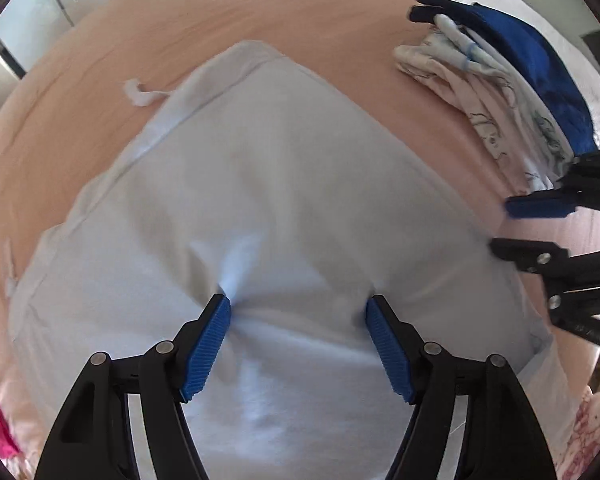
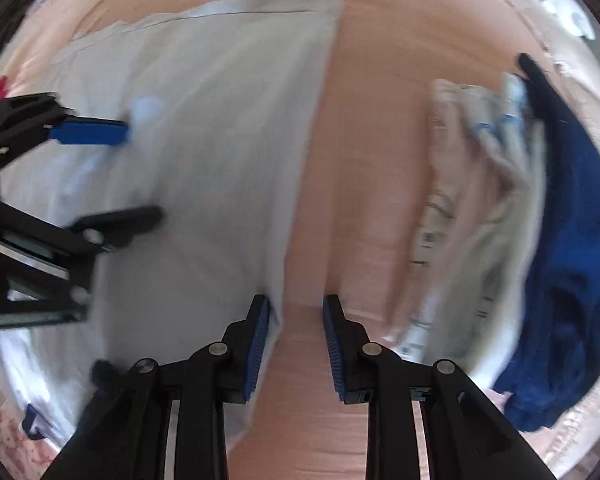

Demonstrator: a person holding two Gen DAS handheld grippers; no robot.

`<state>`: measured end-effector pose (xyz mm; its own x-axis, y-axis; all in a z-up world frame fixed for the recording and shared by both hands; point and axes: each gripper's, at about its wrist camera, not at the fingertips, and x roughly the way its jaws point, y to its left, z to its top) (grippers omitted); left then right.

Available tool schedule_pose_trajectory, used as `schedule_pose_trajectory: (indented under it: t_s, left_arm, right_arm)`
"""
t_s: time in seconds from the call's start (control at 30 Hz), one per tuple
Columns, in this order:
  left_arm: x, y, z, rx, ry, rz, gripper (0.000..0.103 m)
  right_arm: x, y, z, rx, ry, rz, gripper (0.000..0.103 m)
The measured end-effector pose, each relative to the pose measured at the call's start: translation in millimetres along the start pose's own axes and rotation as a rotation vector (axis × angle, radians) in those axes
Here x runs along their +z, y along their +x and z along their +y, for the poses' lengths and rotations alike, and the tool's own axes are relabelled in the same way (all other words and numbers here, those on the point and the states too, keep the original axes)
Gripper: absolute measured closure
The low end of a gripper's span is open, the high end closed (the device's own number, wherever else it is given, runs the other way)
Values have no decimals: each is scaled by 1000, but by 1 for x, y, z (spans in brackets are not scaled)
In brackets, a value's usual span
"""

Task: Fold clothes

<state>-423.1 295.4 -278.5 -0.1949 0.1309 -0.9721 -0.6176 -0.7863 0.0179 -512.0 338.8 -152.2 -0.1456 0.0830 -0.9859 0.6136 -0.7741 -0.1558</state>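
pale blue garment (image 1: 280,208) flat on bed (image 1: 320,12) | left gripper (image 1: 298,308) spread wide, pressed mid-garment, nothing clamped | right gripper (image 2: 296,312) part-open, empty, straddling garment's side edge, nearer

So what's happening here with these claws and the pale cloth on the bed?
Someone is folding laundry with two hand-held claws. The left claw stands wide open, its tips pressing down on a pale blue garment spread on the peach sheet. The right claw is partly open over the garment's edge, not gripping it. A small pile of other clothes, with a dark blue piece, lies beside it.
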Motion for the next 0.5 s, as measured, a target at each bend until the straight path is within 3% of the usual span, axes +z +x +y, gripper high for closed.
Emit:
schedule_pose_trajectory:
  t_s: [0.07, 0.13, 0.2, 0.3, 0.37, 0.43, 0.5]
  left_arm:
    - [2, -4, 1, -72, -50, 2, 34]
    - [2, -6, -9, -139, -62, -12, 34]
    - [0, -7, -26, -200, -42, -38, 34]
    - [-3, 7, -45, -137, -5, -6, 34]
    - [-3, 7, -39, -105, -18, -16, 33]
    - [-1, -1, -23, -88, -102, -26, 33]
    - [-2, -10, -16, -126, -145, -55, 34]
  right_arm:
    - [-7, -6, -23, -93, 82, -2, 72]
    - [-11, -21, -44, 85, 207, -48, 72]
    - [-7, -36, -42, 190, 210, -126, 69]
    - [6, -33, -21, 154, 83, -123, 69]
    - [6, -11, -26, 91, 68, -20, 69]
    - [-1, -20, -47, 127, 141, -49, 69]
    - [-9, -38, -58, 95, 170, -88, 66]
